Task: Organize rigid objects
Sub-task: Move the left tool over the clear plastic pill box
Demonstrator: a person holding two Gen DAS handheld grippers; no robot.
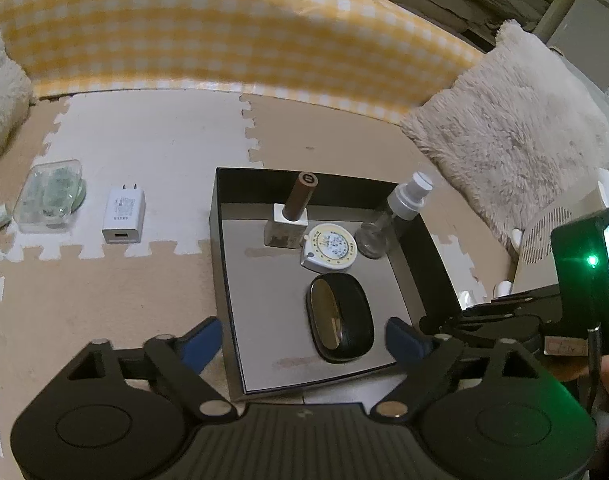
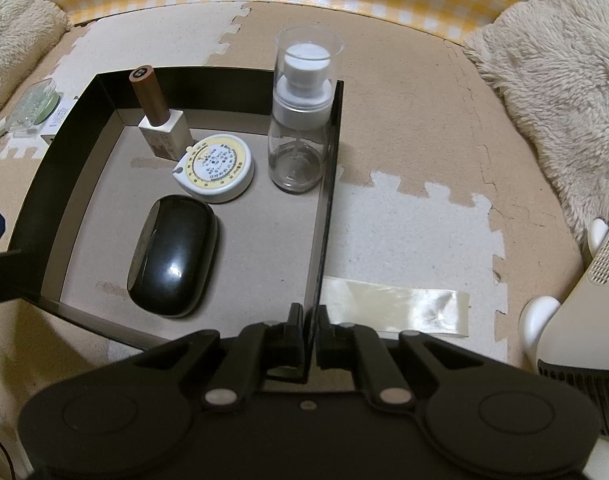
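A black box (image 1: 220,240) with a grey floor sits on the foam mat. Inside stand a nail polish bottle with a brown cap (image 1: 292,216), a round tape measure (image 1: 330,250) and a clear spray bottle (image 1: 388,220). A black oval case (image 1: 344,312) lies near the front. My left gripper (image 1: 304,337) hovers open over that case, its blue fingertips (image 1: 202,338) wide apart and touching nothing. My right gripper (image 2: 306,320) is shut on the box's right wall (image 2: 324,208). The case (image 2: 172,256) lies flat in the right wrist view too.
On the mat left of the box lie a white charger (image 1: 124,216) and a clear plastic container with green contents (image 1: 50,196). A strip of tape (image 2: 396,312) lies right of the box. Fluffy cushions (image 1: 524,120), a yellow checked cloth (image 1: 224,40) and a white device (image 2: 584,300) border the mat.
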